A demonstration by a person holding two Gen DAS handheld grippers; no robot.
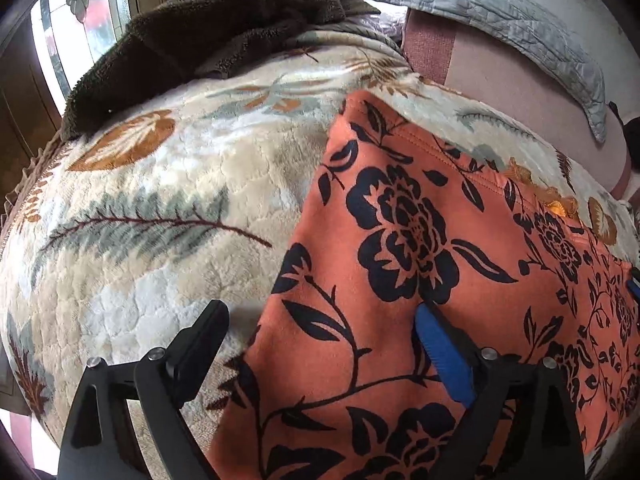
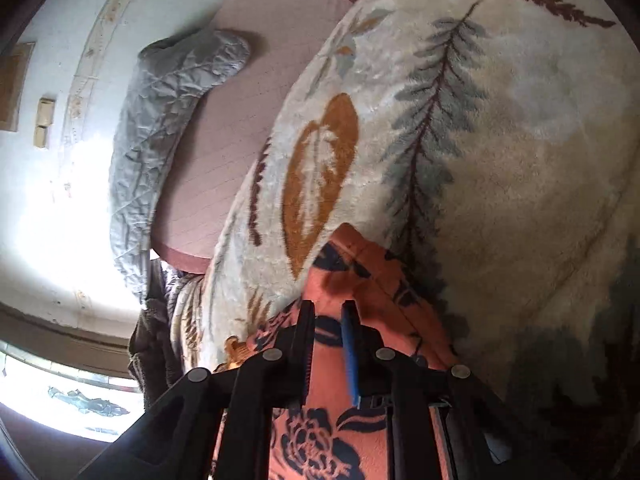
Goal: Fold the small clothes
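Left tongs [image 1: 320, 320] gape wide over the orange black-flowered fleece garment [image 1: 420, 240] on the leaf-patterned plush blanket [image 1: 160, 208]; right tongs [image 2: 328, 312] pinch its edge.

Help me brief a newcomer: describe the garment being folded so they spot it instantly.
On the cream leaf-print blanket covering the bed lies a flat orange garment. Its black rose-and-vine print sets it apart from the plain dark brown fleece behind.

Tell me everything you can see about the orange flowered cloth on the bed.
The orange cloth is soft knit-looking fabric printed with dark navy flowers and vines, with a stitched hem along its far edge. It lies spread mostly flat on the cream leaf-patterned blanket. The left tongs stand open over its near edge, one finger on the fabric. The right tongs pinch a raised fold at the other side.
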